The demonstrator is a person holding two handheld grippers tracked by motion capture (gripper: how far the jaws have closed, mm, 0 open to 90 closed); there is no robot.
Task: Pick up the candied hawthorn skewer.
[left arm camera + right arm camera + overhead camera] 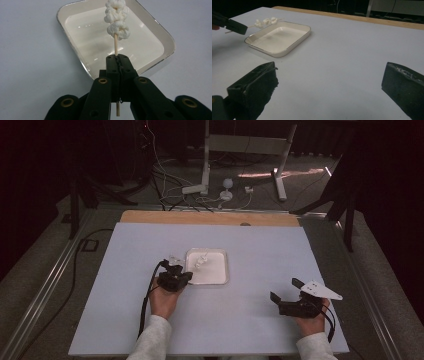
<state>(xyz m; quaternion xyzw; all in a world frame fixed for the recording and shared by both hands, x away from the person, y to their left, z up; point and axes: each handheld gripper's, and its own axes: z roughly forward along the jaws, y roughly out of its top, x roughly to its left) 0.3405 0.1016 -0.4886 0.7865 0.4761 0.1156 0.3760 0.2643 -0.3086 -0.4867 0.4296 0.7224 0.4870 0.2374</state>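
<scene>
Two claws in play. Your left claw (117, 58) is pressed together on the wooden stick of a skewer (115, 45) threaded with white puffy pieces, marshmallow-like; your right claw (332, 82) stands spread over bare counter (352, 50), well apart from the work, holding nothing.

Skewer location: loaded end out over the white enamel tray (163, 42), near its left rim as the high view (200, 261) gives it.

Step in hand, by judgement: carrying the skewer at the tray. Keep the pinch firm, since the stick is thin and may swivel. Move slowly and keep the stick level so the pieces do not slide.

View notes: left gripper view shows the stick's tail poking out below the jaws, a mid-stick grip. Right gripper view shows the skewer (265, 21) from the side, lifted above the tray's far rim.
</scene>
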